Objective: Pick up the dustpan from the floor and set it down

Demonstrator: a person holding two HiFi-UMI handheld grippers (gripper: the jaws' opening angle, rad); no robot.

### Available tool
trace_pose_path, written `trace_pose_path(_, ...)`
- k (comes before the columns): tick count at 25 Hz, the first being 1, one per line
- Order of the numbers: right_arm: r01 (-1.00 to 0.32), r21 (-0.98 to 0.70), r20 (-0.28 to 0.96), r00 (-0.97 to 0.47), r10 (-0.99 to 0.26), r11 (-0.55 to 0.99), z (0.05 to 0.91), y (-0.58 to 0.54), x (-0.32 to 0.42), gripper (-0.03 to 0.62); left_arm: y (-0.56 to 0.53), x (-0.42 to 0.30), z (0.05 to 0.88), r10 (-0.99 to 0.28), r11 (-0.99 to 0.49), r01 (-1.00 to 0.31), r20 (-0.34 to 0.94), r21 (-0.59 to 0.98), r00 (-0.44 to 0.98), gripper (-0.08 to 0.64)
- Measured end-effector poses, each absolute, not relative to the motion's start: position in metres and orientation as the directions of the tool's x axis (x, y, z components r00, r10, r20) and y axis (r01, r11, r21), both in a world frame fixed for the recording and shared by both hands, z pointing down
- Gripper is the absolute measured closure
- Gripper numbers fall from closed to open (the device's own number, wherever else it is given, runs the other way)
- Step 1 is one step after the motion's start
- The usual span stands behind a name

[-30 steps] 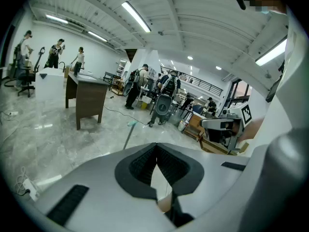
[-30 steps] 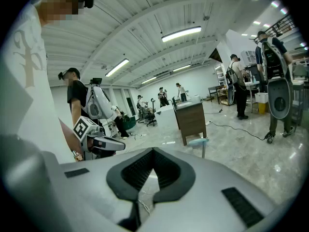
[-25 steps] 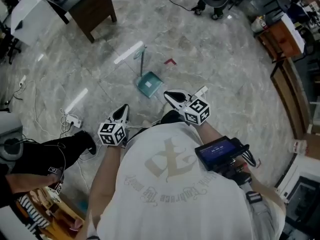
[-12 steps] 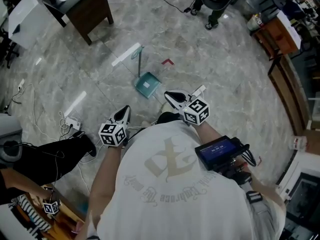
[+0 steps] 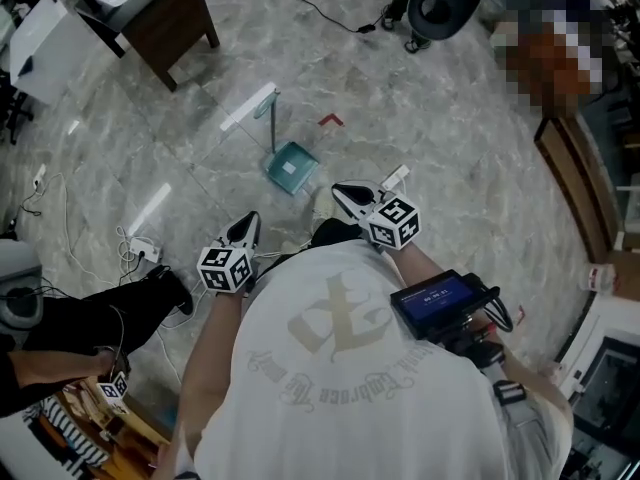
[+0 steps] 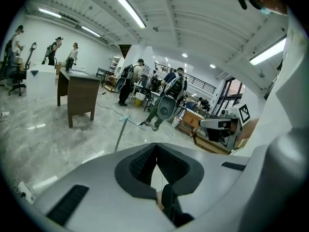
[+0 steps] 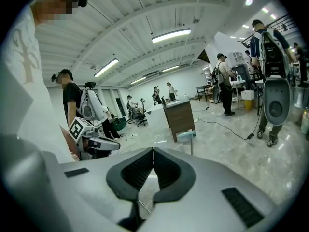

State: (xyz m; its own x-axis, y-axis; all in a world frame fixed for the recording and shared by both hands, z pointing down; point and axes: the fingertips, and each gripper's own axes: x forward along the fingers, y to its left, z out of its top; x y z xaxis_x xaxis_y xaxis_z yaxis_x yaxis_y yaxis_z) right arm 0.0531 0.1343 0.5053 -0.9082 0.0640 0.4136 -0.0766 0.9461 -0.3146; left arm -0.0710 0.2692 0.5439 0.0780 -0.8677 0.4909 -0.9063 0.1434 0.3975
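Evidently little has changed over the last second. The dustpan sits where it sat before, its teal pan flat on the marble floor and its thin handle rising away from the person. A small red mark lies just beside it and the wooden desk stands well apart. Nothing touches it.

The left gripper is held close to the person's body, its jaws pressed together with nothing between them. It has kept its place. The right gripper is likewise closed and empty. It remains the nearer of the two to the pan, though short of contact. Both point out toward the dustpan, and the handle shows ahead of the jaws in each gripper view.

The one shift observed is a slight drift of the whole floor scene in the head view. A bystander at lower left now shows a small marker cube.

Assessment: the pick-up has not begun, and the task stands at its approach stage. Either gripper would have to open its jaws before closing on the handle. The handle is slender and tilted, so a careless grip may let it swing or slip.
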Motion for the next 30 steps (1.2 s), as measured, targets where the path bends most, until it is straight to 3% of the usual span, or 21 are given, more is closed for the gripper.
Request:
trace_pose_path(14, 0.025, -0.374, 0.404, -0.895, 0.188, 0.927, 0.527, 0.070, -0.020, 0.575, 0.226, -0.109, 0.565, -0.820, 0.248, -0.888, 0.571, 0.386, 0.019, 0.548)
trace_pose_path(30, -0.003, -0.406, 0.354, -0.922, 0.155, 0.914, 0.530, -0.017, -0.045, 0.575, 0.110, -0.142, 0.558, -0.786, 0.156, -0.943, 0.616, 0.295, 0.063, 0.548)
